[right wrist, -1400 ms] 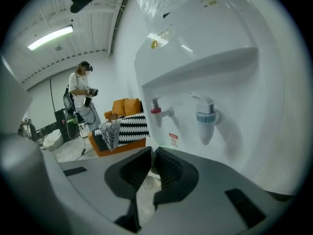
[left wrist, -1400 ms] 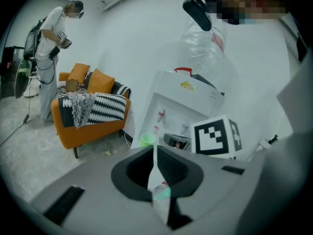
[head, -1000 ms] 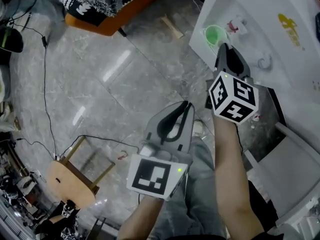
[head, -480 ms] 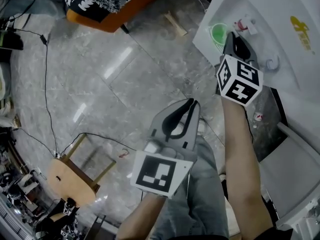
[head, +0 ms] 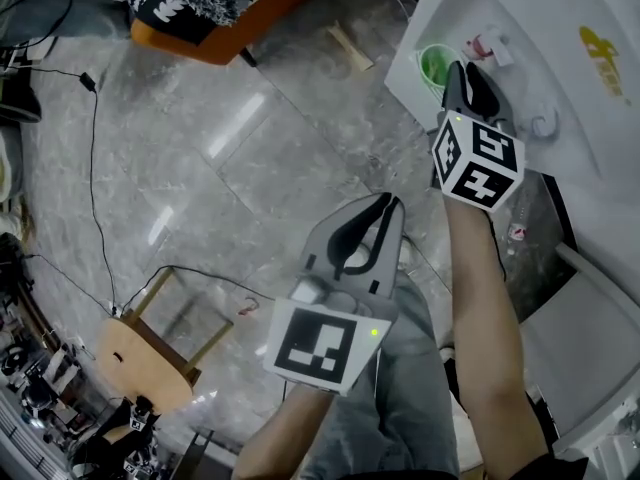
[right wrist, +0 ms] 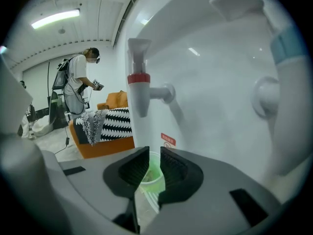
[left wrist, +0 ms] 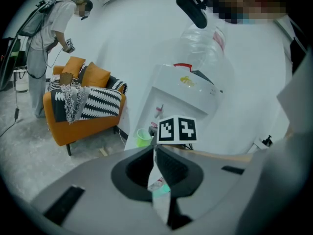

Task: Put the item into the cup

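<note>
A green cup (head: 432, 65) stands on the ledge of a white water dispenser (head: 540, 18), under its red tap (right wrist: 138, 80). My right gripper (head: 458, 69) is right beside the cup's rim. In the right gripper view the cup (right wrist: 152, 173) shows through the narrow gap of the right gripper (right wrist: 154, 153), whose jaws stand slightly apart, and I see nothing clamped between them. My left gripper (head: 388, 203) hangs lower, over the floor, away from the cup. In its own view the left gripper (left wrist: 152, 150) is shut on a thin white packet (left wrist: 159, 185) with teal and red print.
The dispenser's bottle (left wrist: 203, 40) rises above the cup (left wrist: 143, 137). An orange sofa (head: 225, 28) stands at the far side, a wooden stool (head: 140, 353) and a black cable (head: 92, 168) lie on the grey floor. Another person (left wrist: 46, 38) stands by the sofa.
My right gripper has moved forward, up to the green cup at the dispenser. The left gripper has stayed about where it was, still shut on the packet.
</note>
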Demonstrator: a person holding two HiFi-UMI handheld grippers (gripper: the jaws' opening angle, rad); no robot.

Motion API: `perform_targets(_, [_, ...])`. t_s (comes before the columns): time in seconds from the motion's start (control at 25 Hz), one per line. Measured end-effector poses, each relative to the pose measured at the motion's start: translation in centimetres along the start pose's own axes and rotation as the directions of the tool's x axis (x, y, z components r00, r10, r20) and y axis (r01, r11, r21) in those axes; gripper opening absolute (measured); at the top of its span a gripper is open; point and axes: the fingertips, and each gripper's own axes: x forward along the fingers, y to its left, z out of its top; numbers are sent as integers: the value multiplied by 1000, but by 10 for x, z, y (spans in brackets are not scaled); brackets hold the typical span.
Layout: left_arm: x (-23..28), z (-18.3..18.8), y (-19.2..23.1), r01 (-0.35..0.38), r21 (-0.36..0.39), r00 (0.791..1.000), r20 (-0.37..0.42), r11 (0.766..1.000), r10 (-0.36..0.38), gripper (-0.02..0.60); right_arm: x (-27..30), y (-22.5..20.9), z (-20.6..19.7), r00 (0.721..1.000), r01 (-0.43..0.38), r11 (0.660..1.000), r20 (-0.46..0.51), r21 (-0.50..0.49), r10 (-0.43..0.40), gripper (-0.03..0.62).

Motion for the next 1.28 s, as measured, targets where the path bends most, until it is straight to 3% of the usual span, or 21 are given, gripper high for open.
perform_targets(0.16, [1, -2, 4, -15, 5, 1000, -9, 1000, 15, 31, -8, 2, -4, 1000, -6, 1000, 2, 2, 6, 58])
perform_targets(0.24, [2, -2, 5, -22, 10, 1000, -10, 1000, 22, 29, -12, 3, -5, 1000, -23, 1000, 2, 16, 23, 23])
perform_targets(0.6, [1, -1, -2, -24, 35, 1000, -5, 999, 24, 31, -45, 15, -1, 996, -89, 996, 18, 16, 89, 14])
perform_targets(0.84, [-4, 0, -8, -21, 42, 1000, 7, 999, 20, 31, -84, 25, 7, 984, -166, 986, 59, -20, 167, 11])
perform_targets(1.28, [-47, 2, -26, -28, 37, 998, 66, 999, 25, 29, -184, 19, 24, 974, -192, 980, 110, -50, 197, 11])
